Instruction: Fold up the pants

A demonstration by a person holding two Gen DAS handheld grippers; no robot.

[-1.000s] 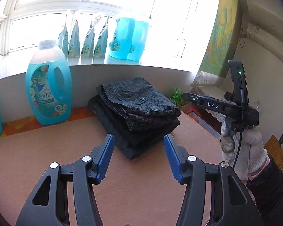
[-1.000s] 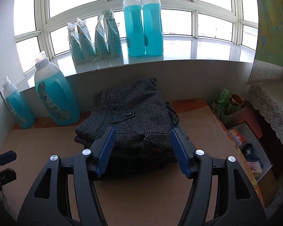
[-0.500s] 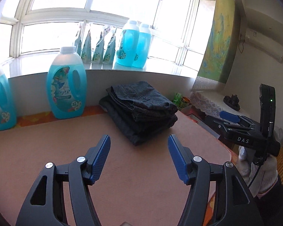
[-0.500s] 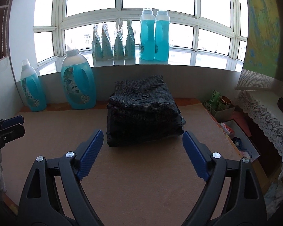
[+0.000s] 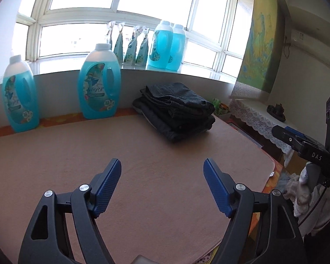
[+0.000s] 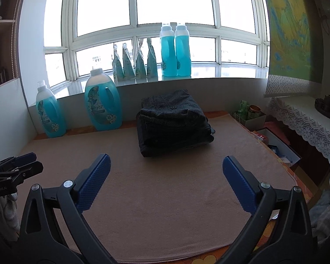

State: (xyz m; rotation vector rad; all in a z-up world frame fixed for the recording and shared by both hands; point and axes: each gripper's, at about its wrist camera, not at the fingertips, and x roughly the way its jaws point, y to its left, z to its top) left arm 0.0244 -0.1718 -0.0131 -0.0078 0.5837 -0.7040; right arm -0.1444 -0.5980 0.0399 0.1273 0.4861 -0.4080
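your left gripper [image 5: 162, 183] hovers over bare mat [image 5: 143, 154], its jaws opening with nothing between them. the folded pants [image 5: 178, 112] lie well beyond its fingertips, up and to the right, near the back wall. your right gripper [image 6: 166, 183] is opening too, empty; the pants [image 6: 173, 123] sit stacked straight ahead, well apart.

Dark, perhaps checked pants [image 6: 172, 121]; pinkish-tan mat [image 6: 165, 198]; turquoise bottles [image 6: 103, 107]

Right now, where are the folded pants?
In the right wrist view the folded pants sit stacked at the table's far edge, centre, just right of the large blue detergent bottle, below the windowsill.
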